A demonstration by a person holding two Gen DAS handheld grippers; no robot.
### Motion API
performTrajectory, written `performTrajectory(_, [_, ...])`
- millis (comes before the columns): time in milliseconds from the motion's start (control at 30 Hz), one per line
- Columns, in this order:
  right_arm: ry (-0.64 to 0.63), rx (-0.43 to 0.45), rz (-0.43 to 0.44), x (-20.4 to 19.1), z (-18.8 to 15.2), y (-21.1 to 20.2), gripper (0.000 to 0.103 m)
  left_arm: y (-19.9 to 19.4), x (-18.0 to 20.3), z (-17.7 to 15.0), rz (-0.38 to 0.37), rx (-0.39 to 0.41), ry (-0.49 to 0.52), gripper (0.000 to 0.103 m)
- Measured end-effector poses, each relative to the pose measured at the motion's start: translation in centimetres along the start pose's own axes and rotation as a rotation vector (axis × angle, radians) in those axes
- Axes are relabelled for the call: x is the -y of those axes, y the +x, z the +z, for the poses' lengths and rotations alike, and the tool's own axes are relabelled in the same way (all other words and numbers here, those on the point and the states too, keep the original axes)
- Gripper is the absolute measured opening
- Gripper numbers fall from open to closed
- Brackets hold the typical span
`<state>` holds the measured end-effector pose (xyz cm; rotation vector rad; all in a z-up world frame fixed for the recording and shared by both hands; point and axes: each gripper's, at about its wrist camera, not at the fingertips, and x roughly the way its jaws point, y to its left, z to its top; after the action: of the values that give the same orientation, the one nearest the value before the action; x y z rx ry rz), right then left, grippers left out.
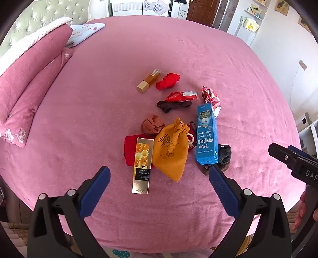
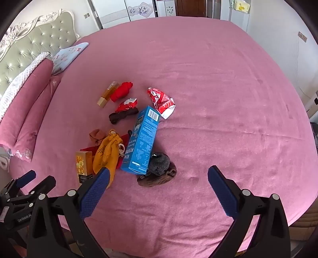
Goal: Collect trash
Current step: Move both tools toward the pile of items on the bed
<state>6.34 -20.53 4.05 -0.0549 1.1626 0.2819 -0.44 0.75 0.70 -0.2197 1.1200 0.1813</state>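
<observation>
A litter pile lies mid-bed on the pink sheet. A blue nasal-spray box (image 1: pixel 206 135) (image 2: pixel 142 141) leans over dark socks (image 2: pixel 159 170). Beside it lie an orange drawstring pouch (image 1: pixel 172 150) (image 2: pixel 108 152), a gold carton (image 1: pixel 142 164) (image 2: pixel 83 164) on red cloth, a red-white wrapper (image 1: pixel 210 97) (image 2: pixel 162 101), a smaller red packet (image 1: pixel 181 96) (image 2: pixel 127 105), a gold bottle (image 1: pixel 149 80) (image 2: pixel 107 94) and a red bundle (image 1: pixel 168 81) (image 2: pixel 121 91). My left gripper (image 1: pixel 159 174) hangs open above the pile's near edge. My right gripper (image 2: pixel 159 176) is open too, just short of the socks.
Pink pillows (image 1: pixel 29 79) (image 2: pixel 25 103) and a tufted headboard (image 2: pixel 35 41) stand at the left. A brown sock ball (image 1: pixel 152 125) and a dark stocking (image 1: pixel 174 105) lie in the pile. The bed's near edge (image 1: pixel 159 244) runs under both grippers. Wardrobe doors (image 2: pixel 127 10) are beyond.
</observation>
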Motion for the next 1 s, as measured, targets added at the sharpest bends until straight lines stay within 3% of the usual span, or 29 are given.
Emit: performTrajectory(1000, [-0.035, 0.002, 0.016, -0.68, -0.45, -0.57, 0.095, -0.49, -0.21, -0.41, -0.012, 0.011, -0.014, 0.099])
